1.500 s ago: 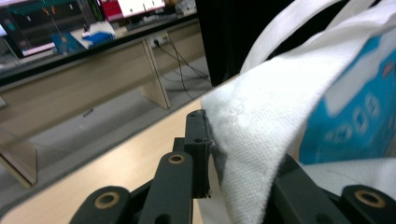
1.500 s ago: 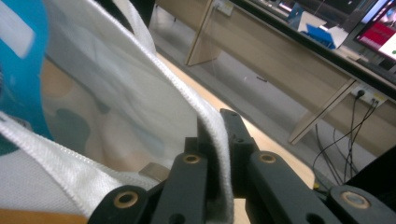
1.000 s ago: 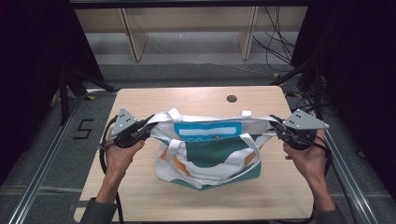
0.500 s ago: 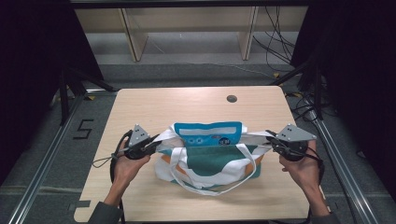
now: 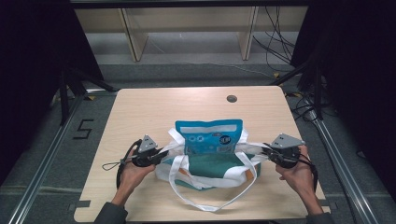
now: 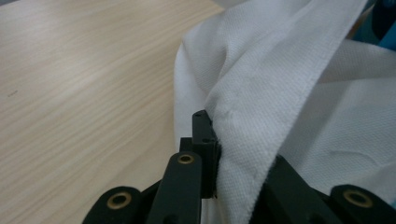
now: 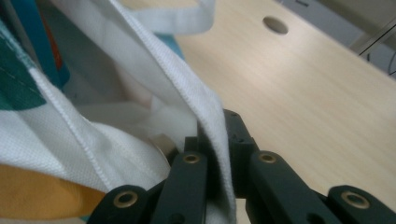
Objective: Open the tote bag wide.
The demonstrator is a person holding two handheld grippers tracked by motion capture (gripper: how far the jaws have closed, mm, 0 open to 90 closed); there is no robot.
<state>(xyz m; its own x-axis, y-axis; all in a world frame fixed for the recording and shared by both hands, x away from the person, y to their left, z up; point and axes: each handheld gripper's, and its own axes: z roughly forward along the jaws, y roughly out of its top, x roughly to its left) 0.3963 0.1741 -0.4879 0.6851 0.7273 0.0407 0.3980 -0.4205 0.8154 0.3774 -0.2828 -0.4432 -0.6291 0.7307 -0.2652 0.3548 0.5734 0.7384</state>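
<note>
The tote bag sits near the front edge of the counter, with lots of bare wood behind it and off to both sides. Left tool and right tool are each clamped tight on the bag's white rim fabric. Compared with a second ago, both hands are lower and the bag has slumped, so the blue pouch now sticks up out of it.

both hand-held grippers lowered toward the table, tote bag slumped flatter, blue pouch more exposed

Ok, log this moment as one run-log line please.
left gripper: shut on tote bag | right gripper: shut on tote bag | blue pouch: upright in bag | bag on table
</note>
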